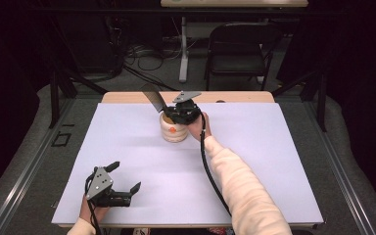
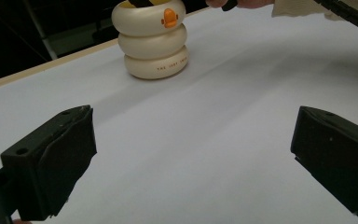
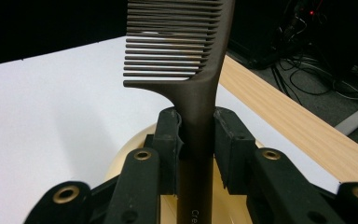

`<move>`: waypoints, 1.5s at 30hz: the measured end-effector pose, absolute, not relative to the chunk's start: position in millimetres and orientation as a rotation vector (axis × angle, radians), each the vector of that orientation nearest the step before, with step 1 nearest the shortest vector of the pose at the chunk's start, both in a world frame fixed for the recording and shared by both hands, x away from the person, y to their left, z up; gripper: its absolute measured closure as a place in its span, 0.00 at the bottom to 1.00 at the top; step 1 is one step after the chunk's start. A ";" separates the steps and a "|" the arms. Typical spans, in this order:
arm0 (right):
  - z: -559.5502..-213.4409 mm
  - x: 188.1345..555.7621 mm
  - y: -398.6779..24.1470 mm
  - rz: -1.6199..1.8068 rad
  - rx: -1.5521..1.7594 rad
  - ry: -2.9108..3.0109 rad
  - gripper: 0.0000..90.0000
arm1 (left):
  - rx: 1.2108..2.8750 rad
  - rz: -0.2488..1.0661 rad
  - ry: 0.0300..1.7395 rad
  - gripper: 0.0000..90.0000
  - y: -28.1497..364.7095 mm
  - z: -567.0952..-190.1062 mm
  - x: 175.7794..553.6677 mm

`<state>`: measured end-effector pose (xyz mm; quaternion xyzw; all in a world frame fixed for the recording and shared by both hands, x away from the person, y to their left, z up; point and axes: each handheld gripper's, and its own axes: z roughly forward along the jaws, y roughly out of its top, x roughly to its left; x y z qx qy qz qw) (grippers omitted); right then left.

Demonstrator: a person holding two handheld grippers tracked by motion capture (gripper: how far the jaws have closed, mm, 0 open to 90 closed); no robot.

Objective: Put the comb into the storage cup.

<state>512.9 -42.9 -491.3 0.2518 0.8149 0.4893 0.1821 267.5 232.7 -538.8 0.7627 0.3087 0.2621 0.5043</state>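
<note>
A cream ringed holder (image 1: 172,128) with an orange mark stands near the far middle of the white table; the left gripper view shows the holder (image 2: 153,39) beyond the jaws. A dark brown comb (image 1: 153,100) slants up out of it. My right gripper (image 1: 180,112) is shut on the comb's handle (image 3: 198,126) just above the holder's mouth (image 3: 126,156), with the comb's teeth (image 3: 168,42) pointing away. My left gripper (image 1: 125,177) rests near the front left edge, open, its jaws wide apart over bare table.
The white mat (image 1: 254,161) covers a wooden table whose far edge (image 1: 245,97) shows. Behind it are a black chair (image 1: 237,49), a table leg (image 1: 183,49) and floor cables (image 1: 147,56). A black cable (image 1: 208,166) trails along the right sleeve.
</note>
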 end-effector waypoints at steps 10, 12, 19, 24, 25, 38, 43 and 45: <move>-493.9 513.3 -43.2 1.356 0.711 2.330 0.79 | 1.841 0.633 0.745 0.00 232.6 -538.8 267.4; -494.1 513.4 -43.4 1.353 0.710 2.332 0.79 | 1.841 0.631 0.743 0.00 232.7 -538.8 267.5; -494.5 513.9 -44.0 1.344 0.720 2.348 0.79 | 1.842 0.631 0.743 0.00 232.5 -538.8 267.5; -494.3 513.7 -42.6 1.332 0.708 2.363 0.79 | 1.842 0.631 0.743 0.00 232.6 -538.7 267.4; -494.1 513.5 -42.2 1.326 0.704 2.367 0.79 | 1.842 0.631 0.743 0.00 232.6 -538.7 267.4; -495.3 515.6 -41.7 1.272 0.710 2.416 0.79 | 1.844 0.632 0.742 0.00 232.5 -538.7 267.4; -495.0 516.5 -41.9 1.253 0.715 2.437 0.79 | 1.842 0.632 0.743 0.00 232.2 -538.9 267.5; -494.4 516.9 -41.7 1.250 0.708 2.447 0.79 | 1.841 0.631 0.743 0.00 232.0 -539.0 267.5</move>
